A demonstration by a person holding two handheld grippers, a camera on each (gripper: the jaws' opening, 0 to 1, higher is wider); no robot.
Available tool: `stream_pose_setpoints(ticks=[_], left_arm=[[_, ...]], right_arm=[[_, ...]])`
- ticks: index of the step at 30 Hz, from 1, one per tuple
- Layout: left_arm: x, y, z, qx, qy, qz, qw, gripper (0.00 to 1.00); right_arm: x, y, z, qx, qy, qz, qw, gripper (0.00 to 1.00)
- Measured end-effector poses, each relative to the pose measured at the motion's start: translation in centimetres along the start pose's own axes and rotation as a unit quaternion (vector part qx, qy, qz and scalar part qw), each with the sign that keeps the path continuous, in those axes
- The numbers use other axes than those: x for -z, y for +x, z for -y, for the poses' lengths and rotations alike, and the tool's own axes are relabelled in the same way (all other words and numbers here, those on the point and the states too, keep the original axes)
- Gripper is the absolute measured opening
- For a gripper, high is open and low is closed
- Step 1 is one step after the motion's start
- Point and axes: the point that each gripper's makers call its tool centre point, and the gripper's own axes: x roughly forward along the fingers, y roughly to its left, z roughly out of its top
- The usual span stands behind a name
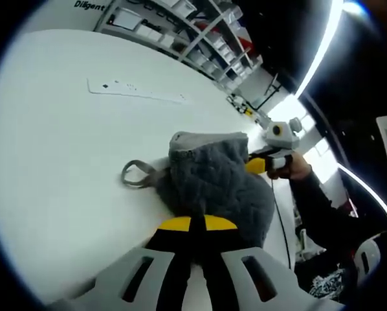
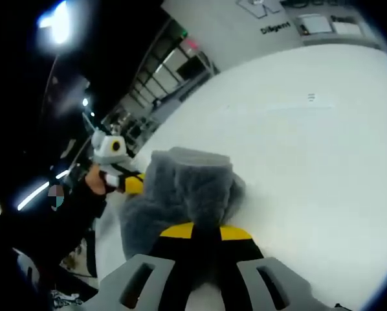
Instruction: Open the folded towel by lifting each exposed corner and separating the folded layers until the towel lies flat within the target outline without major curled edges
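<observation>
Gripping the grey quilted towel (image 1: 216,178) from opposite sides: left gripper (image 1: 197,223) has yellow-tipped jaws pinched together on the near edge, right gripper (image 2: 204,231) likewise clamped on its own near edge. Towel sits bunched and lifted into a hump on the white counter (image 1: 64,142), still folded, fabric loop (image 1: 136,173) trailing flat beside it. In the left gripper view, the right gripper comes in from the right at the towel's far edge, a hand (image 1: 296,167) holding it. Shelving (image 1: 180,29) behind the counter. No target outline that I can make out.
</observation>
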Motion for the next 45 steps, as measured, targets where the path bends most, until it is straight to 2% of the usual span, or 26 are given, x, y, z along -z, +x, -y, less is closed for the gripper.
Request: stream_pose_setpoints(ticks=[24, 36, 45], left_arm=[[0.5, -0.1, 0.1, 0.006, -0.006, 0.001, 1.0000, 0.01], [0.4, -0.1, 0.0, 0.000, 0.000, 0.005, 1.0000, 0.02], [0.7, -0.2, 0.1, 0.010, -0.010, -0.001, 0.9999, 0.01]], right_arm=[[0.6, -0.2, -0.3, -0.009, 0.009, 0.007, 0.9999, 0.08], [0.6, -0.2, -0.3, -0.002, 0.002, 0.007, 1.0000, 0.08], [1.0, -0.2, -0.6, -0.002, 0.004, 0.005, 1.0000, 0.08]])
